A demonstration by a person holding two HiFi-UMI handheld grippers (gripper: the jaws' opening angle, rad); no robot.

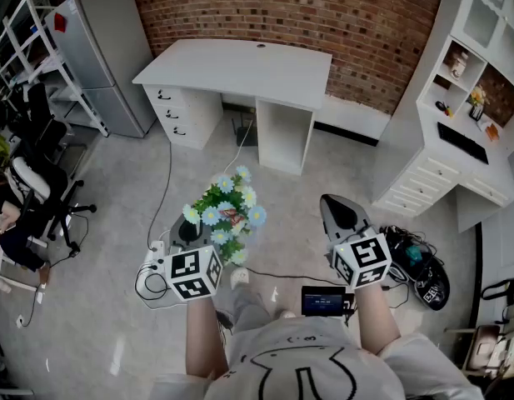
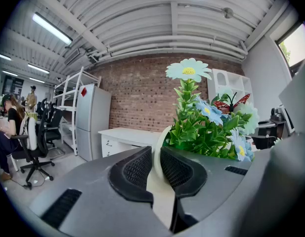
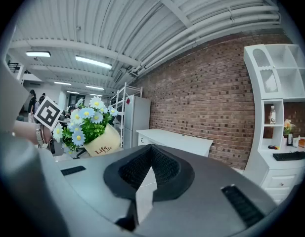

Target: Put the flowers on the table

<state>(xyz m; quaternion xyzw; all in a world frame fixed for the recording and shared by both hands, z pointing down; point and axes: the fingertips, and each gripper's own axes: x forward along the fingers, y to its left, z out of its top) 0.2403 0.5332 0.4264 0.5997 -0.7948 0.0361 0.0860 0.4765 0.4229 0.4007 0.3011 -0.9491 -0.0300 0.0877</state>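
Cream pot point(image 2: 159, 186) is being carried by its rim. The left gripper point(image 2: 157, 158) is clamping it, jaws closed down to the wall thickness with a pad on either side. The flowers point(image 1: 225, 211) are sitting in the pot, hanging above the floor point(image 1: 115, 307) in front of the person. From the right gripper view the pot is leaning over, not upright.

The right gripper point(image 3: 150, 157) is doing nothing: jaws meeting, nothing between them. It's hovering beside the flowers, apart from them.

The white table point(image 1: 240, 65) is standing ahead against the brick wall point(image 1: 340, 15), well apart from the pot.

Progress, as I'm reading it:
- Pickup is looking done. The pot is off the floor and the grip is holding.
- The carry is about midway, with open floor lying between the person and the table.
- Left to do: close the gap, level the pot, lower the base onto the tabletop, open the left jaws, back off.

I'm flagging one risk. A one-sided rim pinch is letting the pot swing, so I'm expecting it to need levelling before touchdown or it'll be landing on an edge. The free right gripper could be steadying the side.
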